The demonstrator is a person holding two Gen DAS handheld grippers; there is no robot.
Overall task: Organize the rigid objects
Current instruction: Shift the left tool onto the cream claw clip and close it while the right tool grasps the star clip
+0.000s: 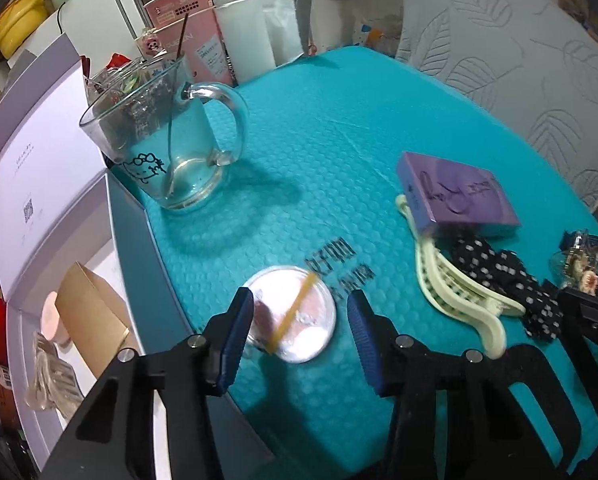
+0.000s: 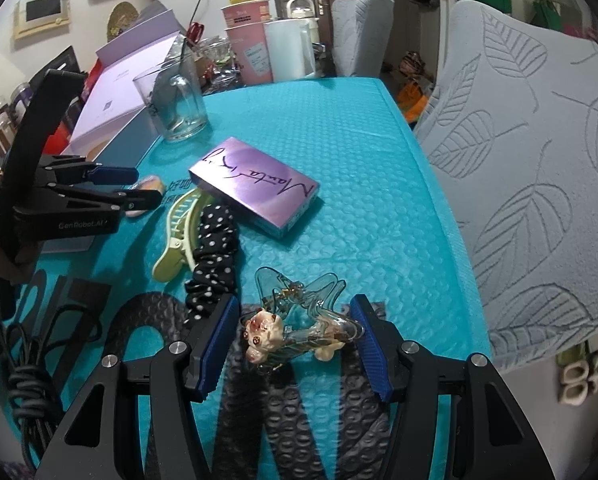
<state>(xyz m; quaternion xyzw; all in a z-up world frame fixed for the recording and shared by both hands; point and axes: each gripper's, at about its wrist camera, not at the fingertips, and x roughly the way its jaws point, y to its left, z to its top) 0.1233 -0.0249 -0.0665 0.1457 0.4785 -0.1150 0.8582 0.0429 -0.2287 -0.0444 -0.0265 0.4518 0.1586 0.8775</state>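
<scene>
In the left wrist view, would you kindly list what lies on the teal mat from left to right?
Glass mug → round silver disc, between the left gripper fingers → pale green hair claw → polka-dot scrunchie → clear hair claw at the right gripper.

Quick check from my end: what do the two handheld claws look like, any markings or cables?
Both look alike: black angular frames with silver pivot screws and ribbed blue pads. The left claw, seen from the right wrist camera, carries white "GenRobot.AI" lettering on its black body. A bundled black cable lies beside it.
</scene>
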